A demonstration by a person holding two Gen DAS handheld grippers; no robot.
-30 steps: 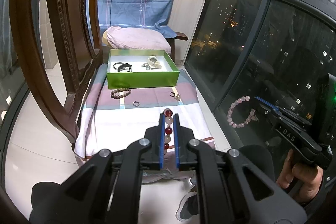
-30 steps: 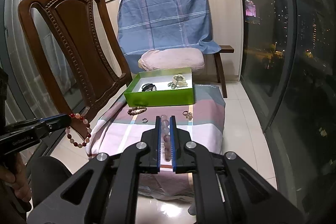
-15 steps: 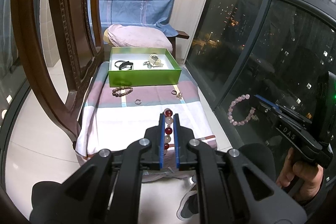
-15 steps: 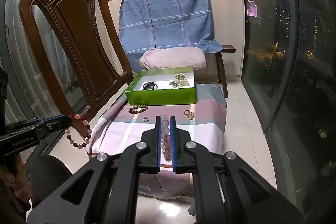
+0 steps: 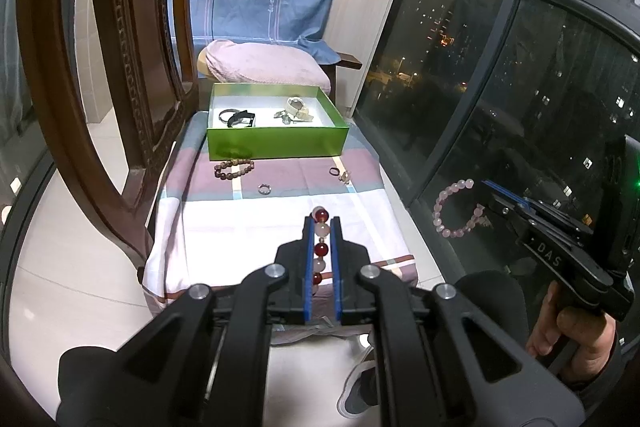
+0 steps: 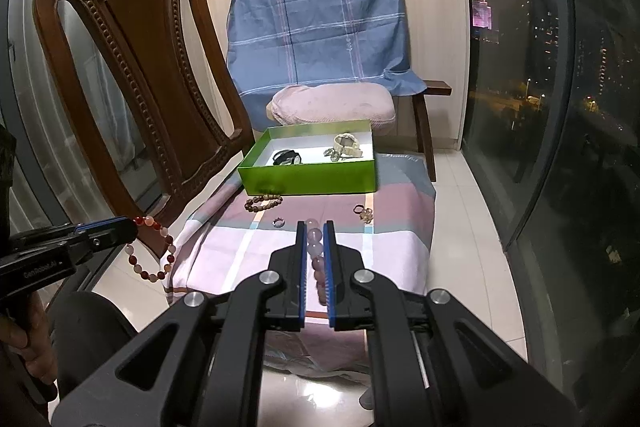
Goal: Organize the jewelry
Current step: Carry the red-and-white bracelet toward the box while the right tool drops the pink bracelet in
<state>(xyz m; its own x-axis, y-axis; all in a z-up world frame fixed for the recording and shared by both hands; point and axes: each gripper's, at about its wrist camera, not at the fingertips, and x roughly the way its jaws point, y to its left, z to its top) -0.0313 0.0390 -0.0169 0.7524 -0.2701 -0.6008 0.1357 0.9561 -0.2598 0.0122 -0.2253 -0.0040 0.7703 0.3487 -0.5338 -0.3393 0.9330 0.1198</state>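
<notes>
Both grippers are black plastic with blue finger pads (image 5: pixel 307 267) and silver screws (image 6: pixel 268 277). The left one (image 6: pixel 100 233) has white lettering on its side, and a dark sleeve (image 5: pixel 600 373) shows at the right wrist.
</notes>
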